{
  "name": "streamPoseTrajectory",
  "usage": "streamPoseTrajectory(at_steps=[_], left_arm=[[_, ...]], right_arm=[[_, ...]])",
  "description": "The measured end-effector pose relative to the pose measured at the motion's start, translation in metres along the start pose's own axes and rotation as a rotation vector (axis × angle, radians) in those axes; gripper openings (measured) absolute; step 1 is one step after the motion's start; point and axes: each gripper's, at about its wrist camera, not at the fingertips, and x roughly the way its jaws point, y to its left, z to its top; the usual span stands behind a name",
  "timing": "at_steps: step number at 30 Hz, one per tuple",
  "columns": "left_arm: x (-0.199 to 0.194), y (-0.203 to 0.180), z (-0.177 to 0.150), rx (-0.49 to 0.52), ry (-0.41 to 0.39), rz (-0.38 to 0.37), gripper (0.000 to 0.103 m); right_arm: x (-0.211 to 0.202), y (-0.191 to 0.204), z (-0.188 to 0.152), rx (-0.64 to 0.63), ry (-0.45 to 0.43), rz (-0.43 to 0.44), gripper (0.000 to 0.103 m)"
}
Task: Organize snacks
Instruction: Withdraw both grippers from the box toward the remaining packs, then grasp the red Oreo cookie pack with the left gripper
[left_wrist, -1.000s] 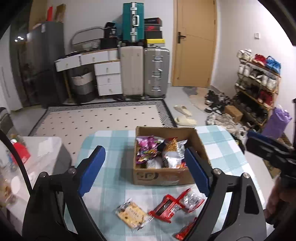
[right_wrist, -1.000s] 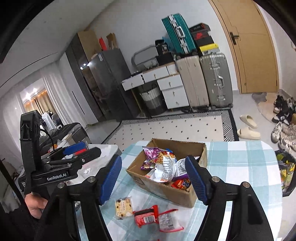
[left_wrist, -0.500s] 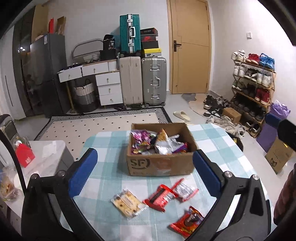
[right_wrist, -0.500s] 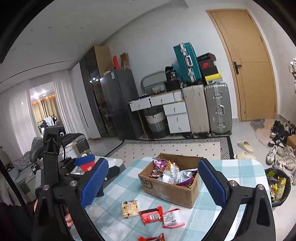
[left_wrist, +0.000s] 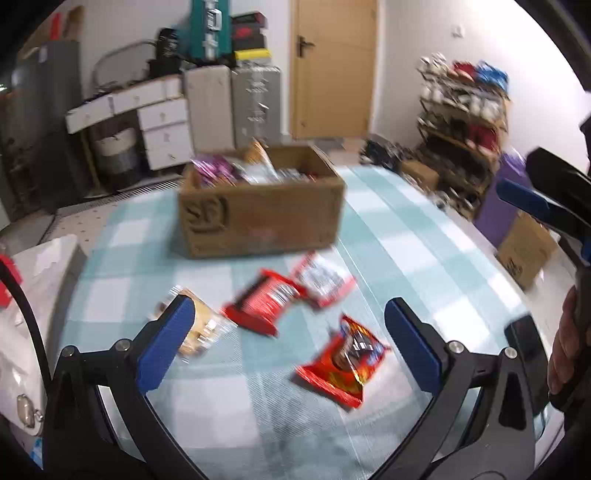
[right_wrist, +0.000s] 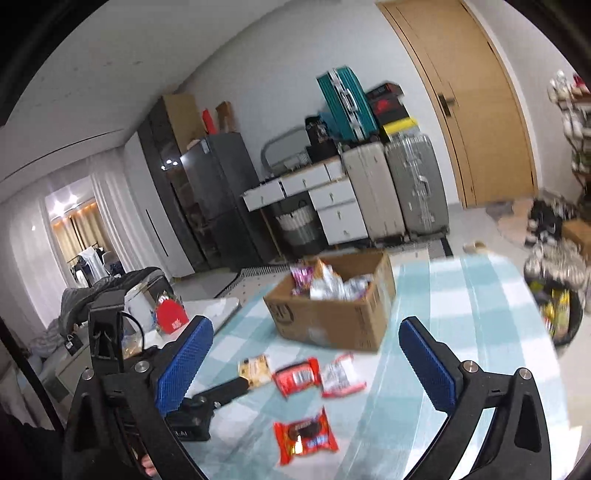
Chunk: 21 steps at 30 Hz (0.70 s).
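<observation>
A cardboard box (left_wrist: 258, 218) (right_wrist: 332, 321) full of snack packets stands on the checked tablecloth (left_wrist: 399, 236). In front of it lie a pale cookie packet (left_wrist: 201, 330) (right_wrist: 255, 369), a red packet (left_wrist: 264, 301) (right_wrist: 297, 376), a red-and-white packet (left_wrist: 323, 280) (right_wrist: 341, 376) and a red-orange packet (left_wrist: 343, 362) (right_wrist: 304, 435). My left gripper (left_wrist: 288, 314) hangs open low over these loose packets, holding nothing. My right gripper (right_wrist: 306, 332) is open and empty, farther back and higher, facing the box.
A white side table (left_wrist: 40, 266) with a red item stands left of the table. The right gripper's blue pad (left_wrist: 532, 203) and a hand (left_wrist: 569, 350) show at the right edge. Suitcases (right_wrist: 395, 192), drawers, a door and a shoe rack (left_wrist: 465, 110) stand behind.
Both grippers' jaws have spread wider. The left gripper has dropped toward the table, so the loose packets look nearer and the red-orange packet has come into view. The right gripper has shifted sideways.
</observation>
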Motion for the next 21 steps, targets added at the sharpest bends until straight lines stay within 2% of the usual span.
streamPoseTrajectory(at_steps=[3, 6, 11, 17, 18, 21], left_arm=[[0.021, -0.013, -0.015, 0.062, 0.054, -0.048, 0.103], [0.041, -0.024, -0.024, 0.103, 0.098, -0.060, 0.103], [0.075, -0.027, -0.038, 0.085, 0.180, -0.089, 0.103], [0.096, -0.033, -0.043, 0.086, 0.212, -0.103, 0.102], [0.098, -0.035, -0.044, 0.093, 0.215, -0.102, 0.101], [0.110, -0.042, -0.044, 0.127, 0.243, -0.108, 0.083]], right_arm=[[0.005, -0.007, -0.020, 0.021, 0.045, -0.009, 0.102], [0.006, -0.010, -0.035, 0.030, 0.066, 0.000, 0.102], [0.000, -0.027, -0.057, 0.109, 0.092, -0.002, 0.102], [-0.009, -0.044, -0.073, 0.165, 0.113, -0.028, 0.102], [-0.009, -0.046, -0.075, 0.168, 0.116, -0.032, 0.102], [-0.009, -0.052, -0.080, 0.174, 0.125, -0.038, 0.102]])
